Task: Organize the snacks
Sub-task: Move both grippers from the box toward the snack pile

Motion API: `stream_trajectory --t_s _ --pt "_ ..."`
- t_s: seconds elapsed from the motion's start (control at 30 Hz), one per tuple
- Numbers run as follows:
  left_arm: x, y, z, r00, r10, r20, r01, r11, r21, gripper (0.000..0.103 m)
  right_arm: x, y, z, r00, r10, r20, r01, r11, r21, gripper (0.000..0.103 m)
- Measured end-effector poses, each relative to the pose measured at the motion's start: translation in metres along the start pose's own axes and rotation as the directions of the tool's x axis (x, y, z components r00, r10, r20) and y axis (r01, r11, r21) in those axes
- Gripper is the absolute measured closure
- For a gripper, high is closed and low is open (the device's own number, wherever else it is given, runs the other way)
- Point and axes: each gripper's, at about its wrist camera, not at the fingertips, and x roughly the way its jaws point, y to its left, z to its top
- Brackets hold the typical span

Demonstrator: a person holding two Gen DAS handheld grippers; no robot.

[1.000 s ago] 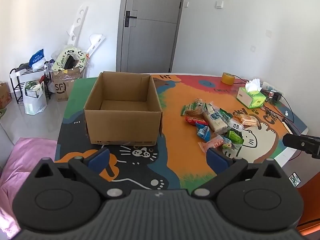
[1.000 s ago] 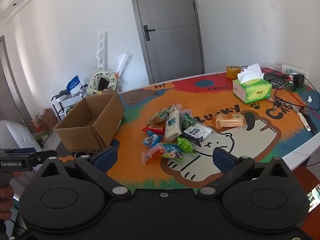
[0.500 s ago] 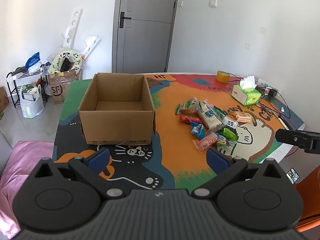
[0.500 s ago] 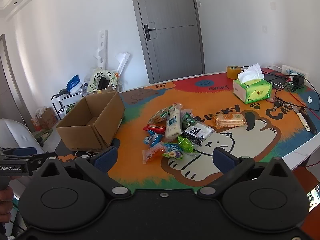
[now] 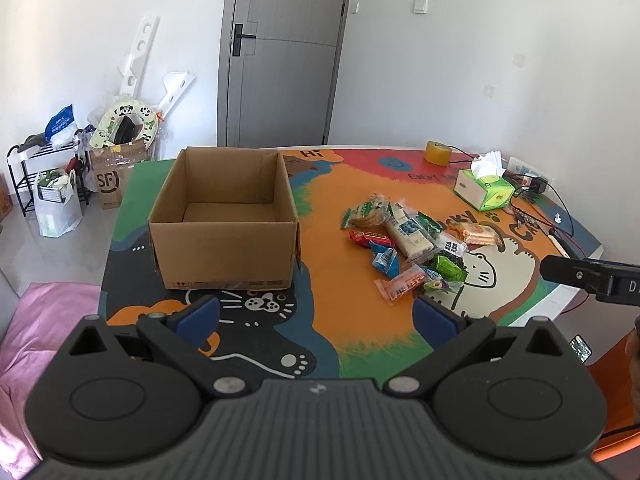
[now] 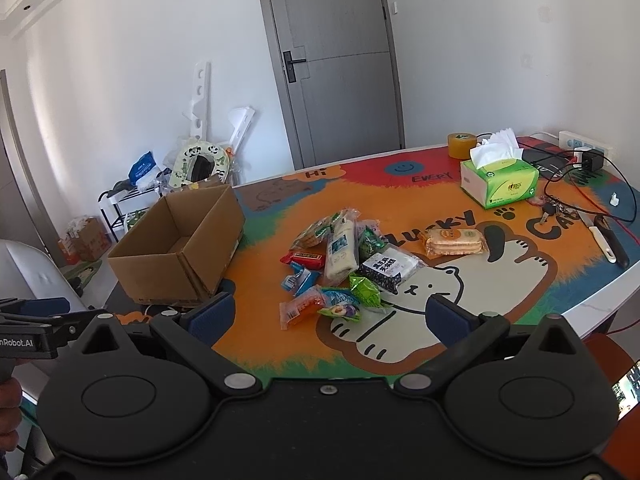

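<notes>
An open cardboard box [image 5: 224, 236] [image 6: 180, 248] stands empty on the left part of the colourful table mat [image 5: 332, 288]. A pile of several snack packets [image 5: 408, 248] [image 6: 348, 264] lies to its right, with an orange biscuit pack [image 6: 454, 240] a little apart. My left gripper [image 5: 316, 320] hovers open above the table's near edge, in front of the box and the pile. My right gripper [image 6: 328, 316] is open too, held over the near edge just before the snacks. Neither holds anything. Each gripper shows at the edge of the other's view.
A green tissue box [image 6: 498, 182], a roll of tape [image 6: 462, 145], cables with a charger [image 6: 588, 164], keys [image 6: 550, 212] and a knife [image 6: 608, 240] sit at the table's right end. Bags, a rack [image 5: 44, 176] and cartons stand on the floor beyond the box.
Both views show the table slightly farther and lower than before: the left gripper has drawn back and risen a little. The right gripper has barely shifted. Both stay open.
</notes>
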Motion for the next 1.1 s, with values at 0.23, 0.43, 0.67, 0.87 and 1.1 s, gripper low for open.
stream_trajectory --t_s 0.23,0.43,0.67,0.87,1.1 --pt "-0.0010 -0.0022 0.0000 1.000 -0.010 0.000 0.010 1.000 0.000 0.001 0.0005 0.0002 -0.0001 1.000 -0.003 -0.002 0.003 1.000 -0.005 0.000" --pt "-0.0016 -0.0028 -0.0003 1.000 -0.011 0.001 0.011 1.000 -0.001 0.001 0.0003 0.0013 -0.0004 1.000 -0.003 -0.003 0.003 1.000 -0.014 0.000" --pt "-0.0022 -0.0019 0.0002 1.000 -0.011 0.002 0.011 1.000 -0.004 0.001 0.0021 0.0018 -0.0012 1.000 -0.007 -0.013 0.007 1.000 -0.014 0.000" --pt "-0.0023 -0.0010 0.0002 1.000 -0.012 -0.003 0.012 1.000 -0.009 0.001 0.0023 0.0017 -0.0015 1.000 -0.003 -0.010 0.003 1.000 -0.019 0.000" --pt "0.0027 -0.0055 0.0015 1.000 -0.024 -0.006 0.024 1.000 -0.010 0.001 0.0066 -0.0013 -0.0036 1.000 -0.012 -0.014 0.011 1.000 -0.019 0.000"
